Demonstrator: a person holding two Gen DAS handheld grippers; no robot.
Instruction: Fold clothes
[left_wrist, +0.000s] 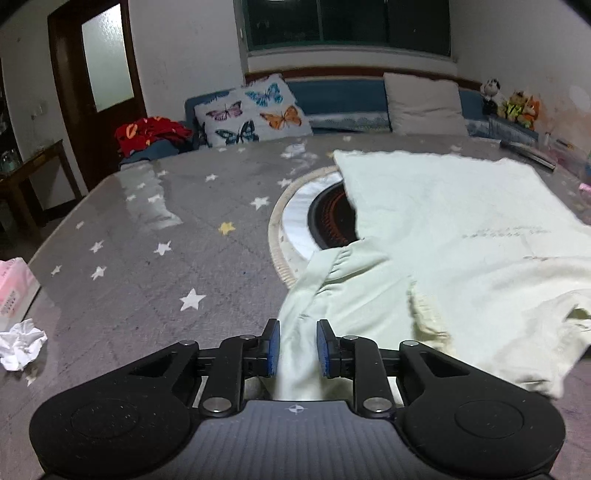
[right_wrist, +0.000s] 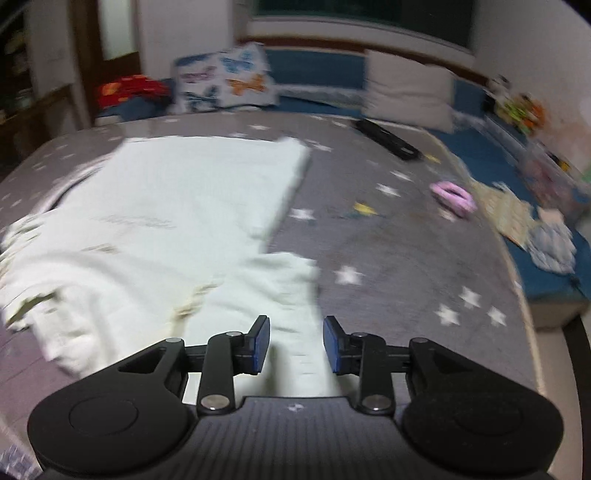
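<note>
**A:** What does the room look like?

**B:** A large tabletop (left_wrist: 129, 236) fills both views. It is covered in grey cloth printed with white stars and a few yellow ones, and the cover looks glossy in places. A round inset (left_wrist: 295, 218) with a pale woven rim and a dark centre is set into it. Beyond the inset runs a blue bench with a butterfly pillow (left_wrist: 251, 110) and a plain beige cushion (left_wrist: 424, 105). A dark wooden door (left_wrist: 96, 81) stands to the left of the pillow.

**A:** And the clothing?

**B:** A pale mint-white shirt (left_wrist: 461, 229) lies spread flat just right of the inset, covering part of its edge. The fabric looks soft and knit. One sleeve (left_wrist: 325, 291) runs from the inset toward the camera.

**A:** The claws?

**B:** The left claw (left_wrist: 297, 347) has blue pads standing apart, with that sleeve passing between them; a real grip cannot be told. The right claw (right_wrist: 296, 345), in a blurred view, is also apart, straddling the other sleeve (right_wrist: 280, 295).
</note>
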